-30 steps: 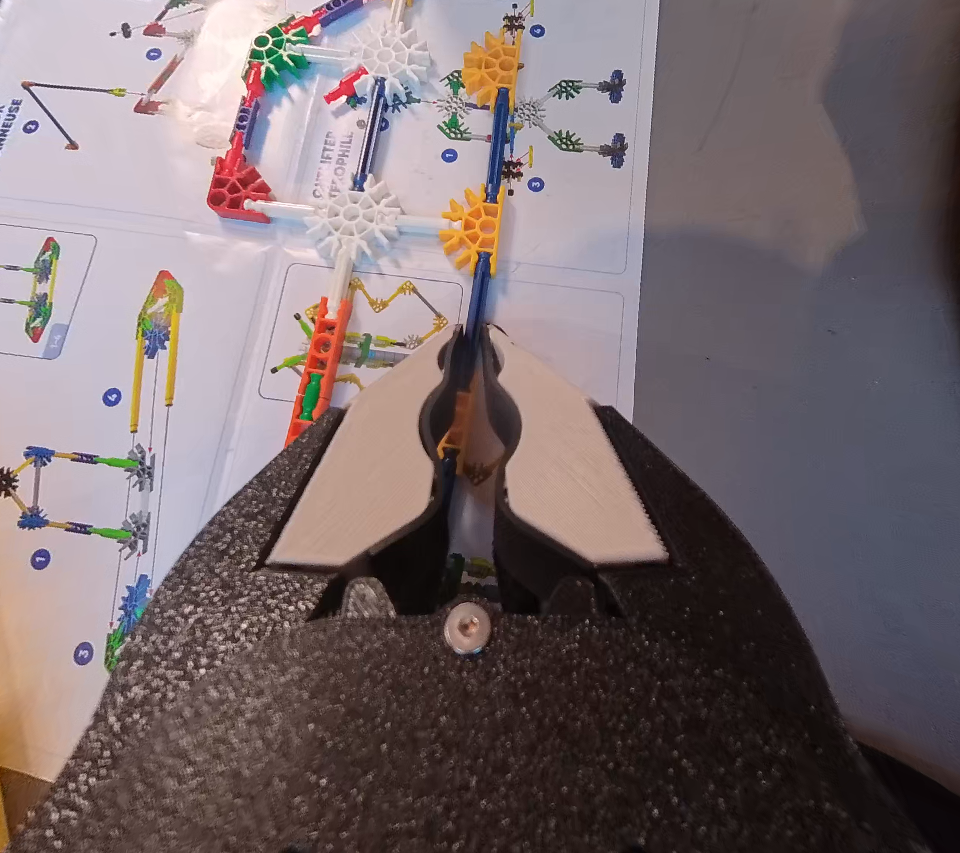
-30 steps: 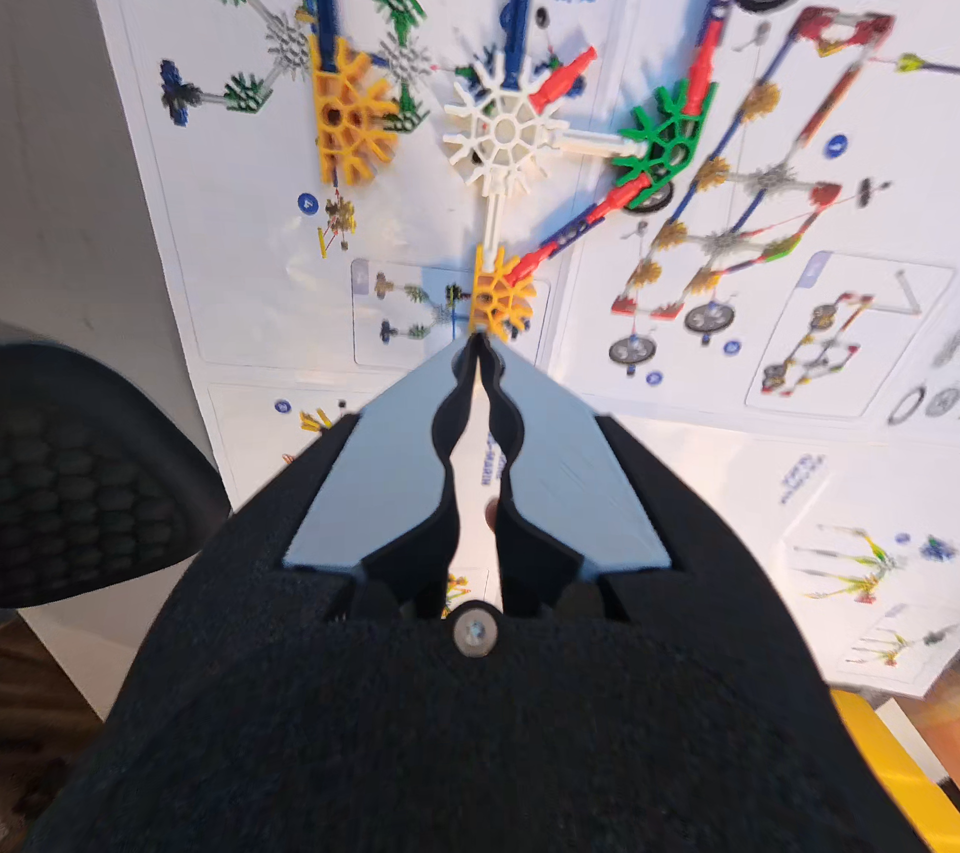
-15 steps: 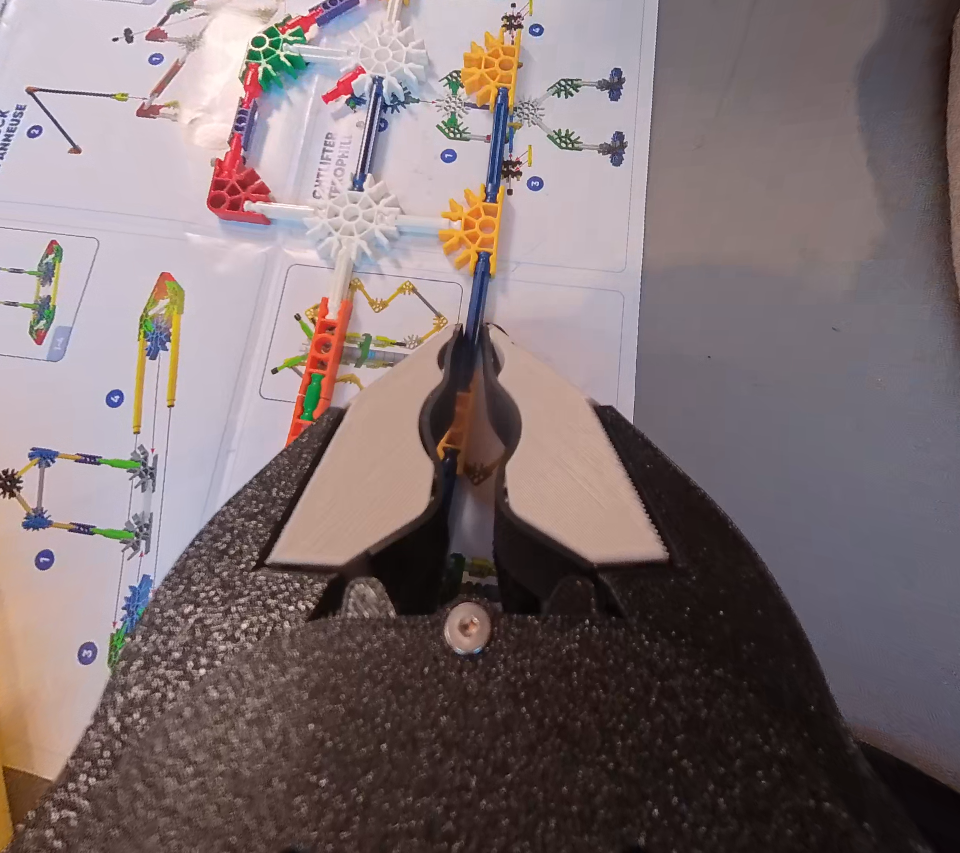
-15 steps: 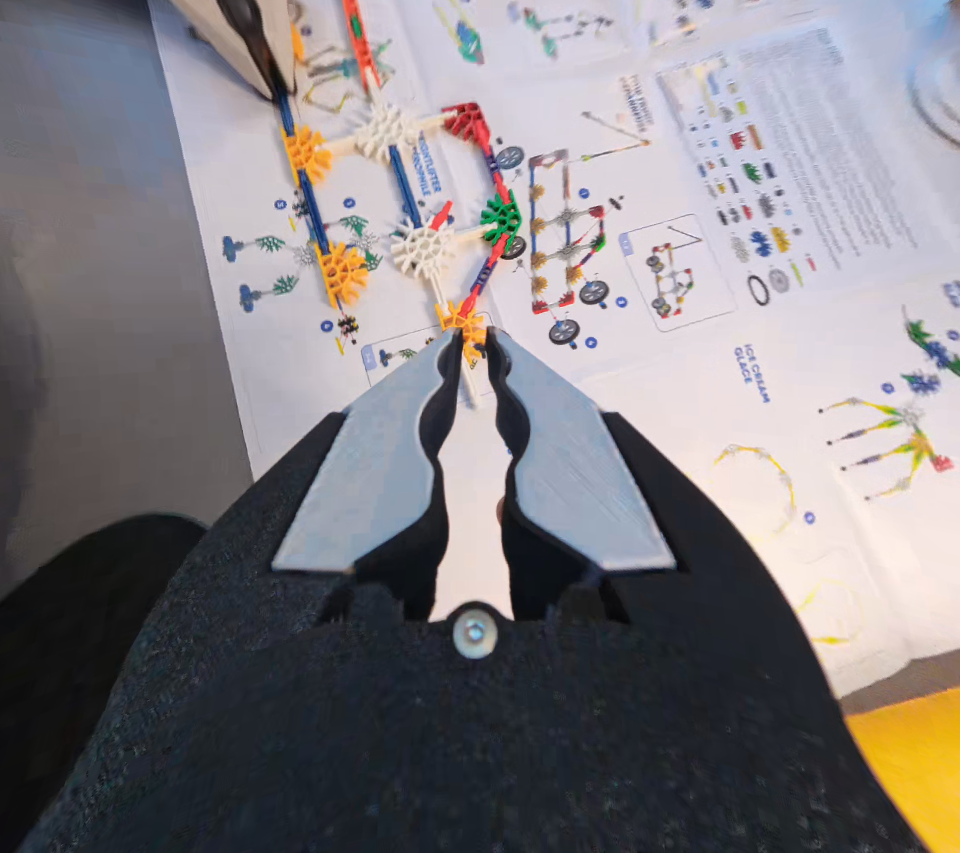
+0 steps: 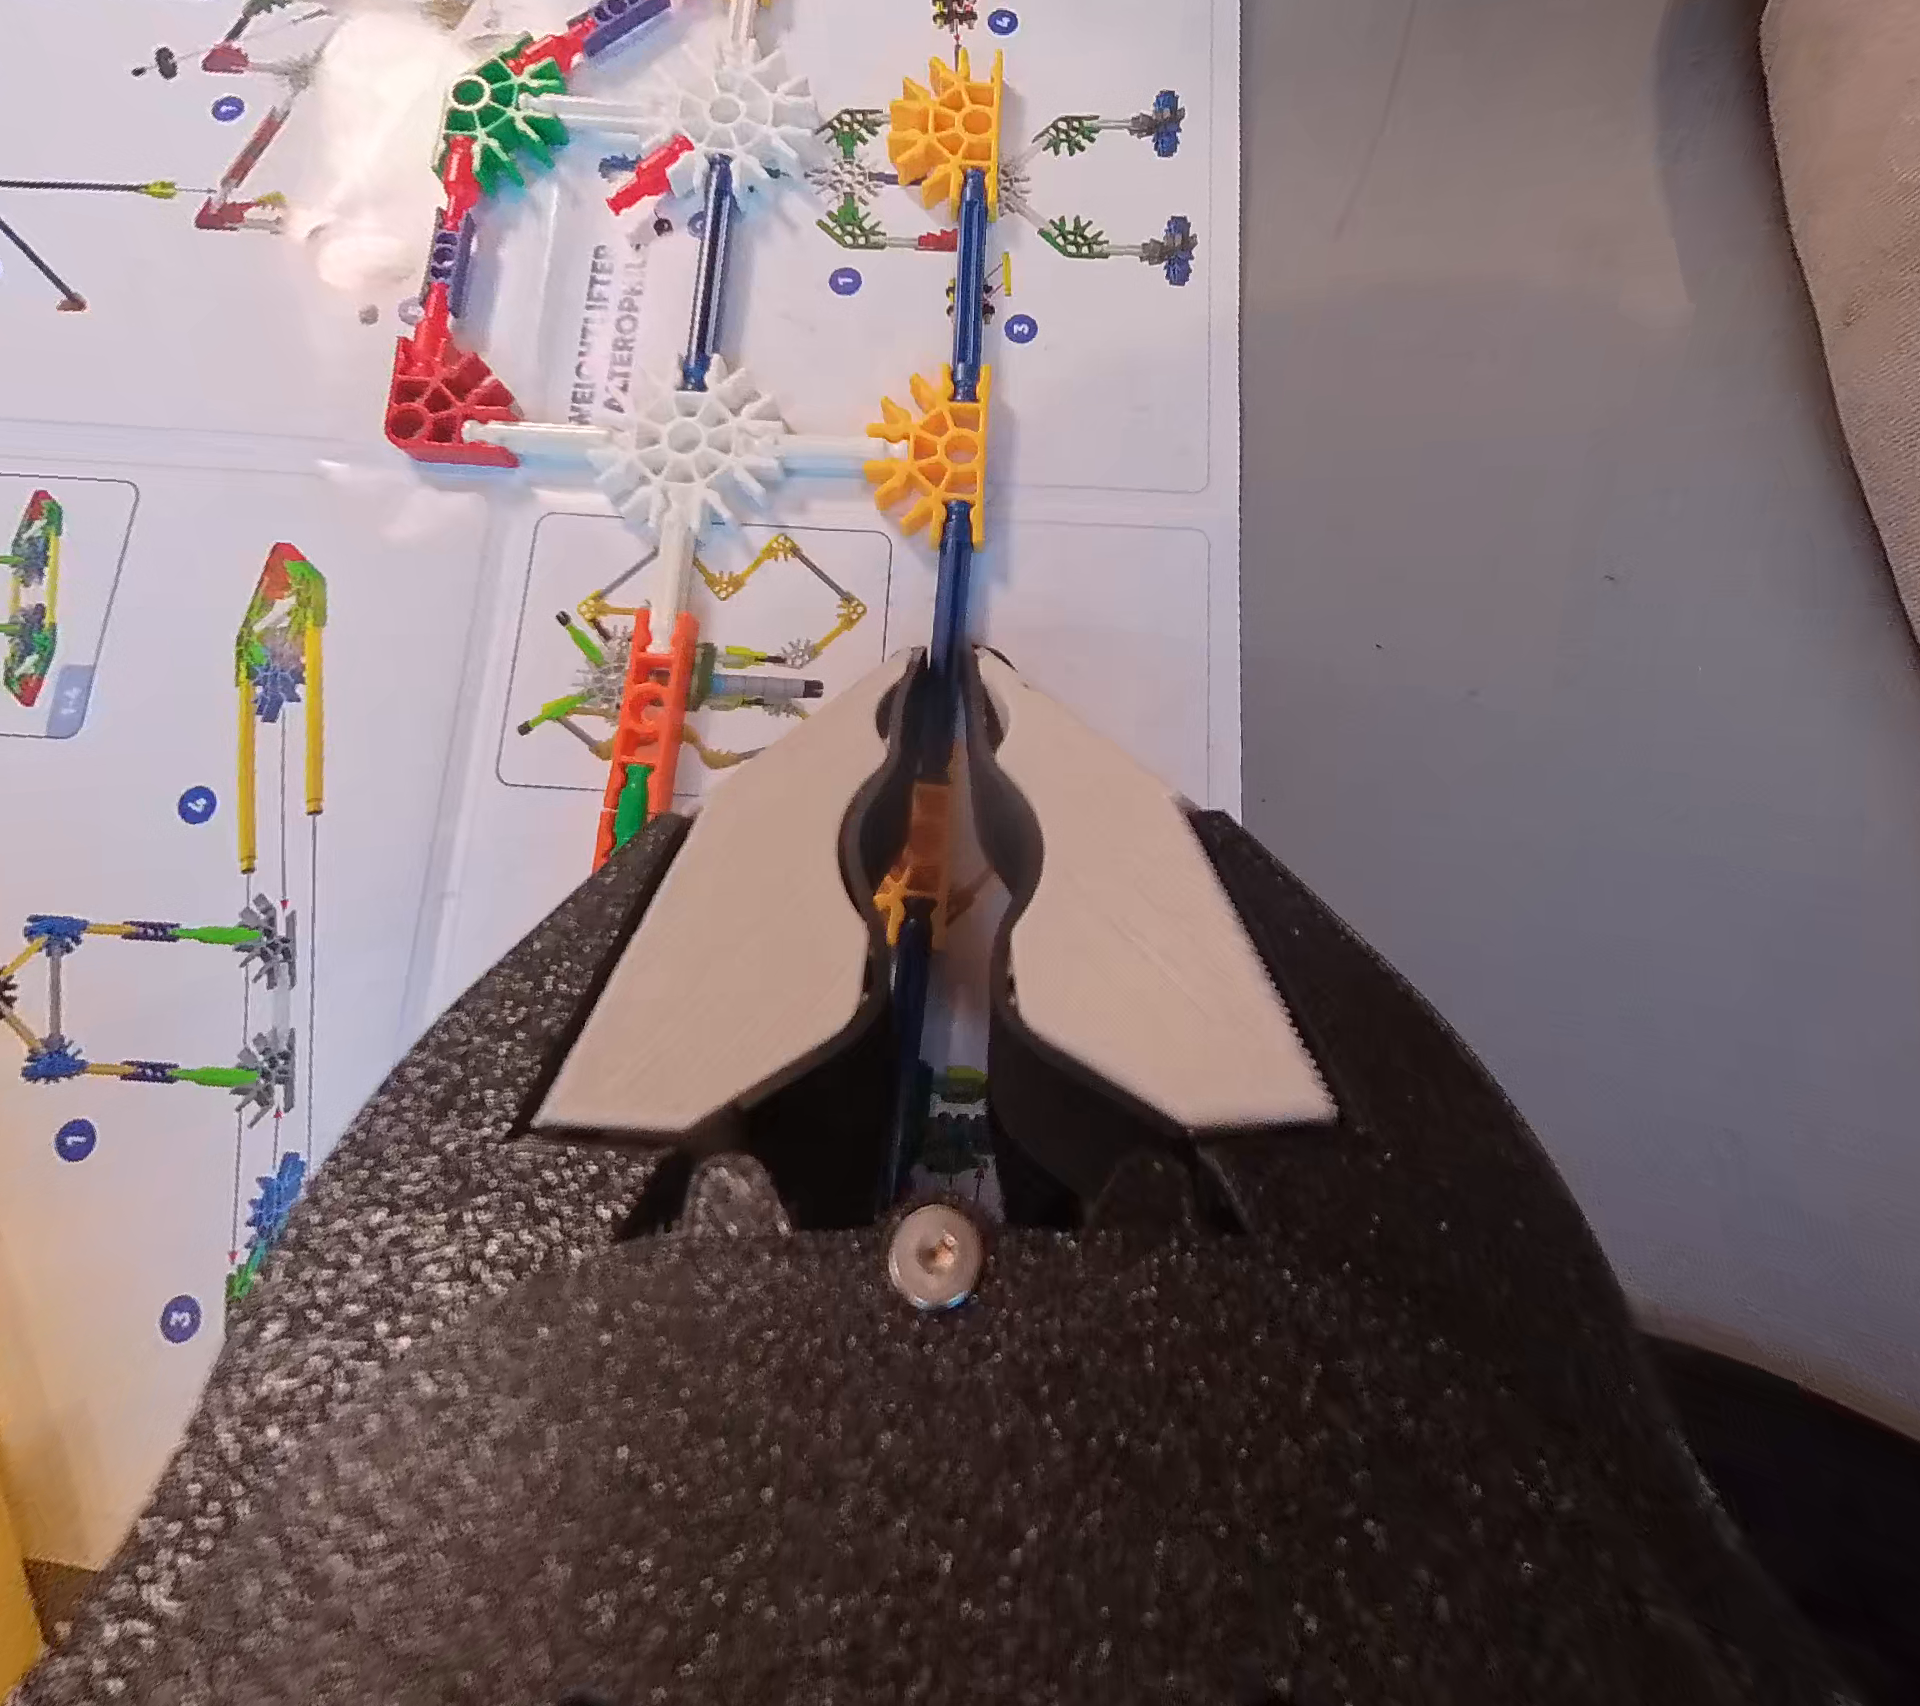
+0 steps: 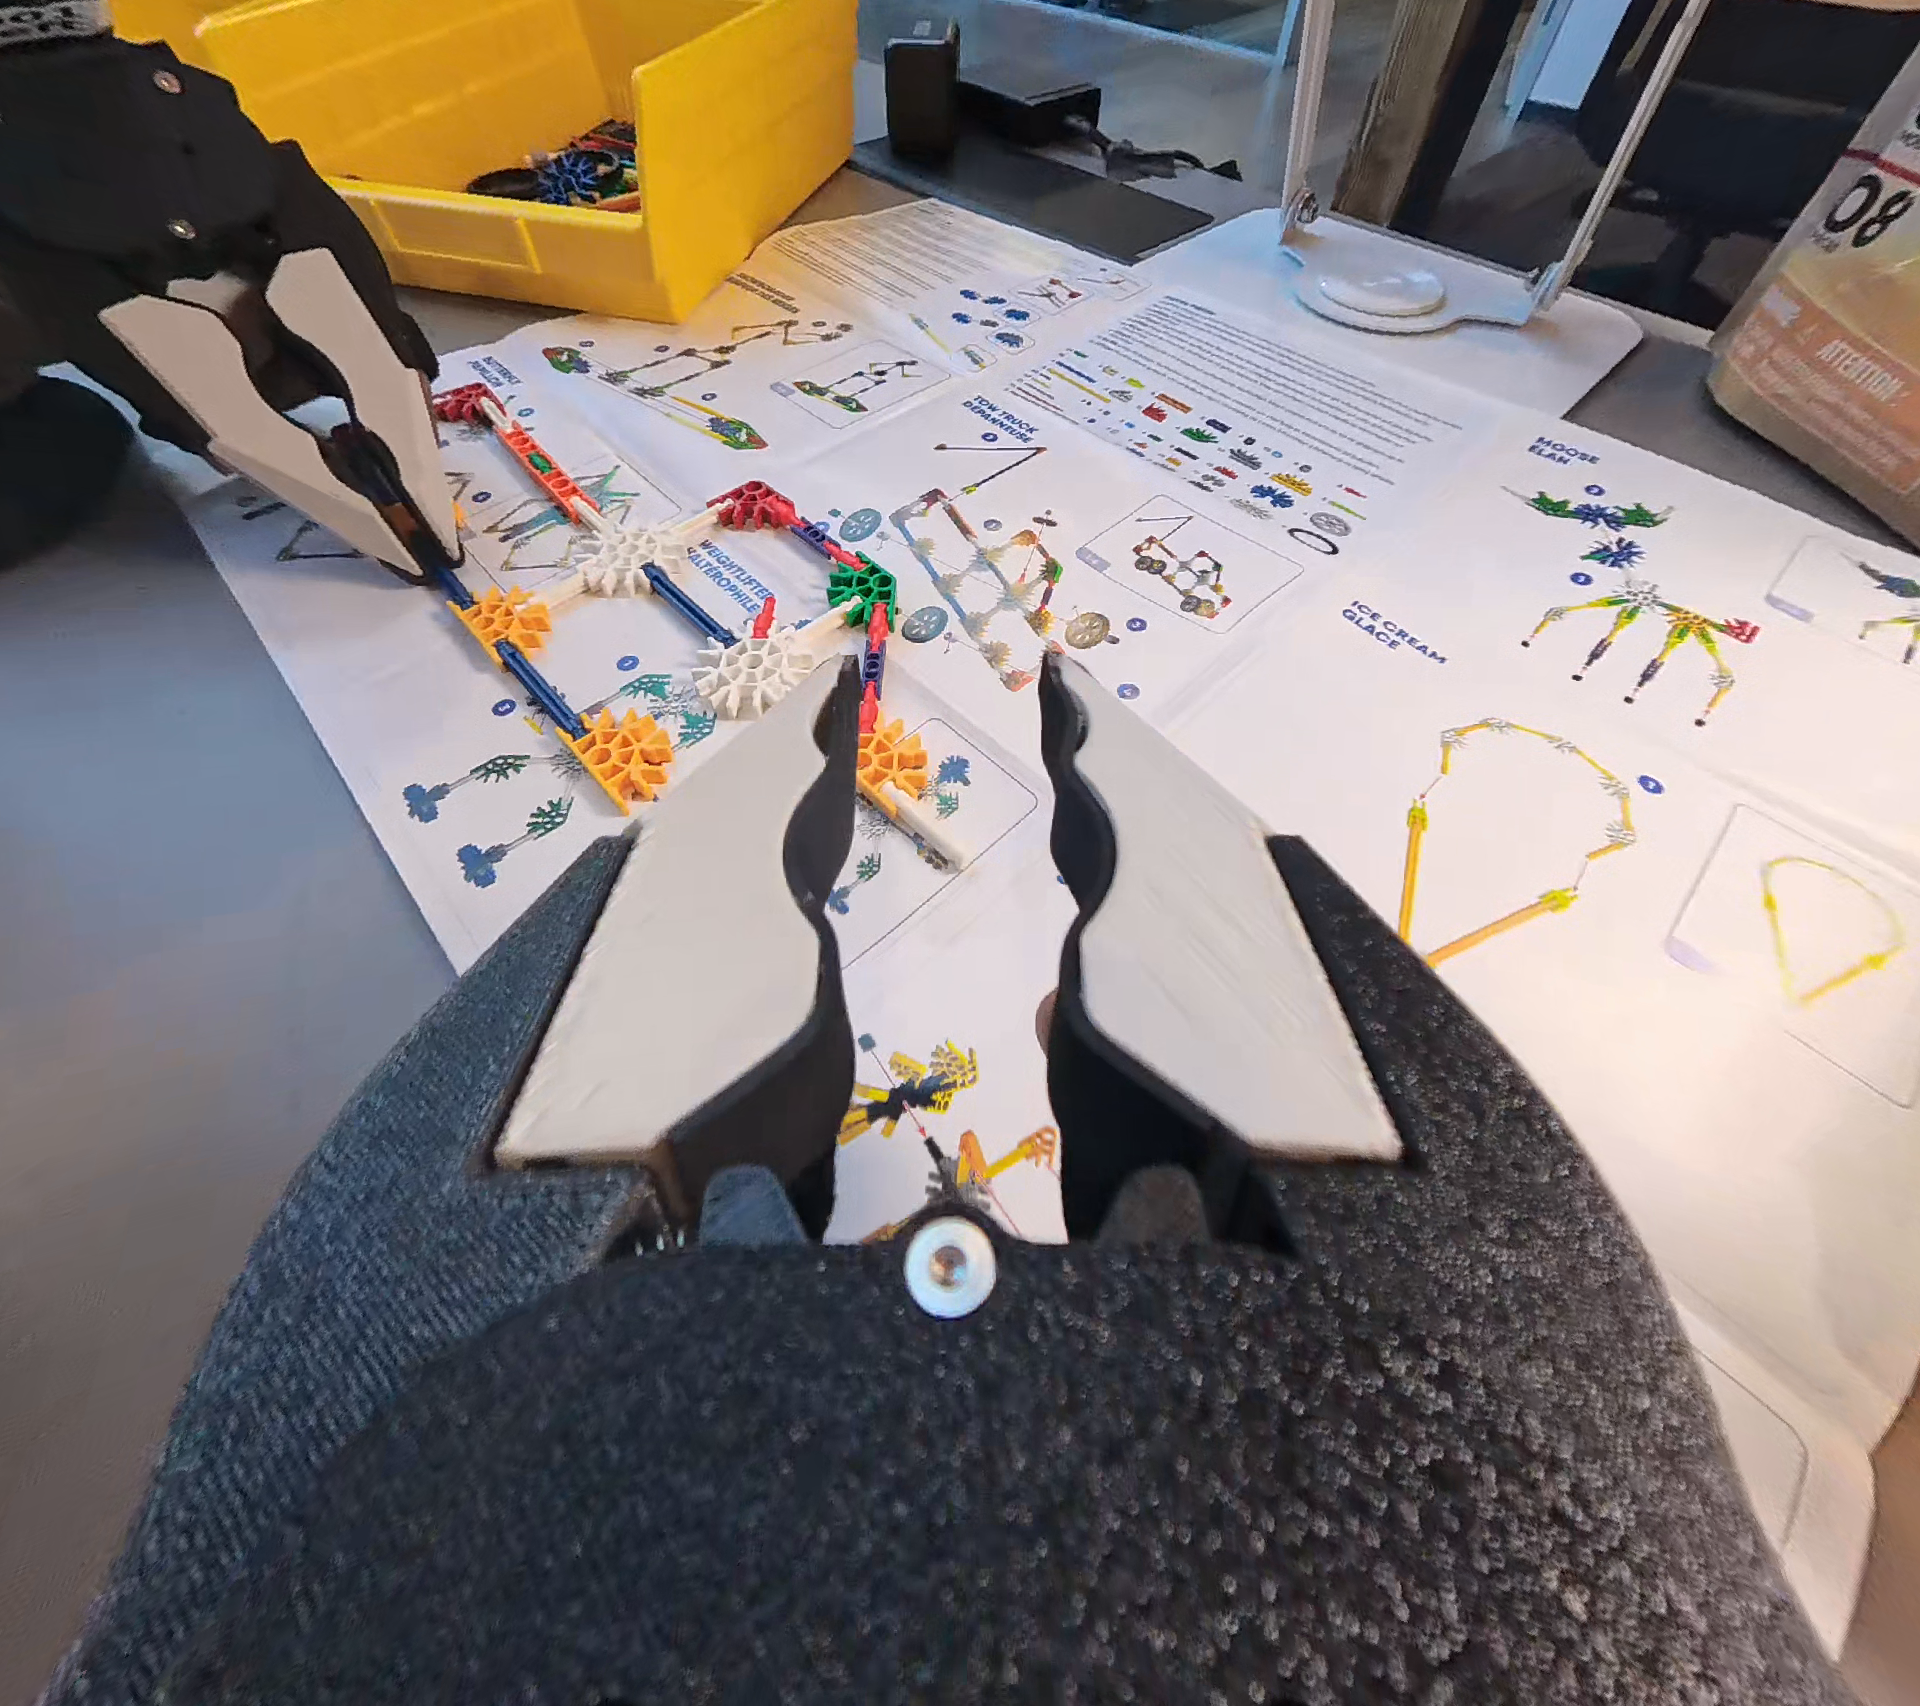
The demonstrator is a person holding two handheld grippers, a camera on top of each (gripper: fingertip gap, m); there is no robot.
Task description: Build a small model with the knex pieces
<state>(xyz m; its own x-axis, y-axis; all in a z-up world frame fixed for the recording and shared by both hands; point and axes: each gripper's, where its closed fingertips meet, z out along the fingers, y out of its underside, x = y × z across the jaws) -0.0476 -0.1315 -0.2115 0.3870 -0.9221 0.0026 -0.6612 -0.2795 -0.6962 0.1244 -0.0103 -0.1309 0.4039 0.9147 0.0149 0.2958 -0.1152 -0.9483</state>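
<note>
My left gripper [image 5: 940, 669] is clamped tight on the dark blue rod [image 5: 954, 591] at the near end of the construction-toy frame [image 5: 686, 441], with a small yellow connector [image 5: 914, 867] caught between the jaws further back. The frame lies flat on the printed instruction sheet [image 5: 312, 368] on the grey table [image 5: 1507, 513], its blue rod running up through two yellow connectors [image 5: 940, 451].

My right gripper [image 6: 951, 669] hangs over the opposite end with its jaws spread wide and nothing in them; the left finger [image 6: 727, 877] sits just beside the yellow half-round connector [image 6: 891, 757] and the stubby white rod [image 6: 925, 825] sticking out of it. A yellow parts bin [image 6: 623, 98] stands well behind.

As I judge it, the risk is leverage: I hold the frame by one thin rod only, so any twist of my left wrist could pop that rod out of its connector, or drag the sheet along the table.
</note>
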